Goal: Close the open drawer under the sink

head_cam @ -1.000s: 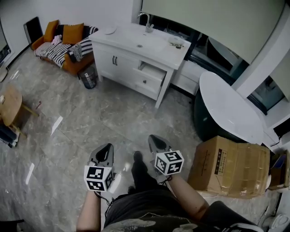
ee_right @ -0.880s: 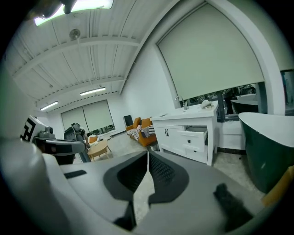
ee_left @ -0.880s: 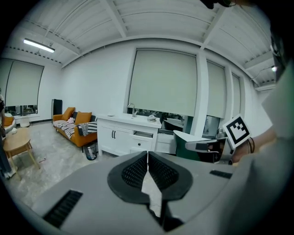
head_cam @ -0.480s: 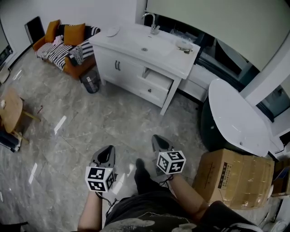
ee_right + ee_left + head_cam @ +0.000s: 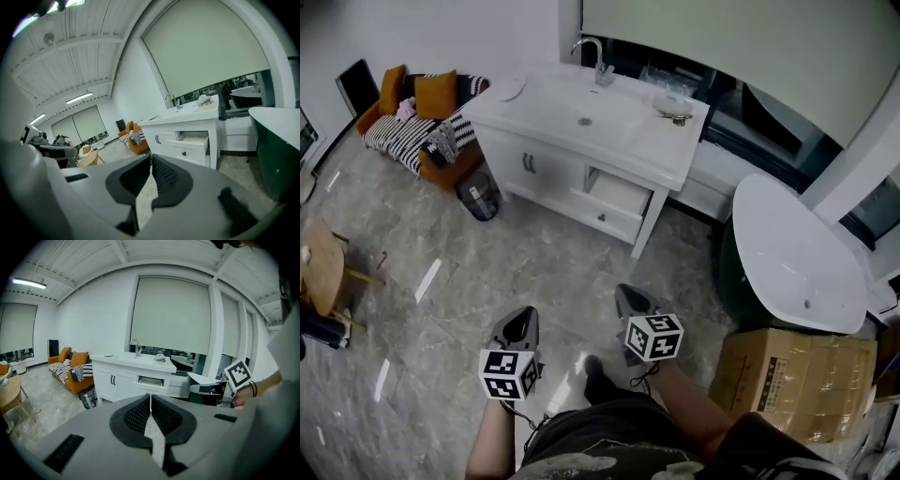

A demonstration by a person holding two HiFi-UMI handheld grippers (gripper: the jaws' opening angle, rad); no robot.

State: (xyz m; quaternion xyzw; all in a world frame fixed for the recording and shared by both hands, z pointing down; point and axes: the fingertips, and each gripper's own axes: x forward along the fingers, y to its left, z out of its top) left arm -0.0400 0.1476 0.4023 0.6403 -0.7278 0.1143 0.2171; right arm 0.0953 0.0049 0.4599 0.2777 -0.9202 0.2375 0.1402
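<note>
Left gripper [image 5: 523, 316] and right gripper [image 5: 627, 294]: fingers pressed together, holding nothing. The open drawer [image 5: 616, 202] sits at twelve o'clock, well apart, under the white vanity's surface [image 5: 623, 127].

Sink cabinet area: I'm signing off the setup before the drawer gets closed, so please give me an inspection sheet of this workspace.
Surface: glossy grey marbled floor; white countertop with a tap.
Job's things: white sink cabinet; its drawer stands pulled out.
Clutter: small items on the countertop's right end; dark bin beside the cabinet; cardboard box at the person's right.
Grippers: left gripper and right gripper both shut, empty, well short of the cabinet.
Cables: thin dark cord below the left gripper's marker cube; nothing seen on the floor.
Surroundings: orange sofa, round white table, wooden table.
</note>
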